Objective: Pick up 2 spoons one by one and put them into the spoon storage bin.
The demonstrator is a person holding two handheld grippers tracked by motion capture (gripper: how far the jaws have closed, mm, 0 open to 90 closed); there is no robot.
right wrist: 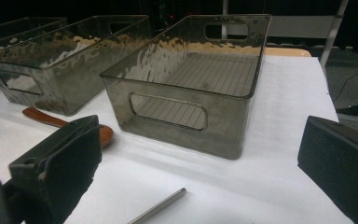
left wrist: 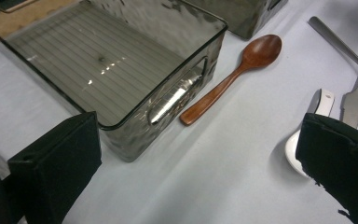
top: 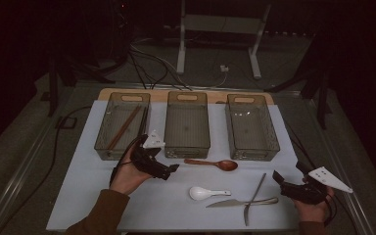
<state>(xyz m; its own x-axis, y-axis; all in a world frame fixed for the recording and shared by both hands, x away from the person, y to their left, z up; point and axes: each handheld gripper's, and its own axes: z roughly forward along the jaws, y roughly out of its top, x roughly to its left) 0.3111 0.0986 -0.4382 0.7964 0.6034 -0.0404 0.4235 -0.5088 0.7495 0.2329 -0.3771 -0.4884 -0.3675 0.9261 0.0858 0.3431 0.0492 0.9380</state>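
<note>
The bench (top: 93,205) under your hands is covered with a pale sheet, with a strip of bare wood showing at its far edge, and the room around it is dark; beyond the bench you can see a grey floor, some cables and the white legs of a stand (top: 181,44). Your left hand-held gripper (top: 172,169) has its jaws spread wide and holds nothing, and your right hand-held gripper (top: 277,177) is also wide open and empty. There are three clear smoky bins in a row on the far side of both grippers: the left bin (top: 108,143), which carries a pair of brown chopsticks (top: 125,126), the middle bin (left wrist: 121,122) just ahead and to the left of your left hand-held gripper, and the right bin (right wrist: 186,135) straight ahead of your right one. There are two spoons. The wooden spoon (left wrist: 228,79) lies just beyond the tips of your left hand-held gripper, close beside the front wall of the middle bin but apart from it. The white spoon (top: 203,193) lies to the right of that gripper, partly behind its right jaw in the left gripper view. Between your two grippers, nearer to the right one, you have one knife (top: 235,202) and one long metal utensil (top: 254,197) lying crossed over each other.
</note>
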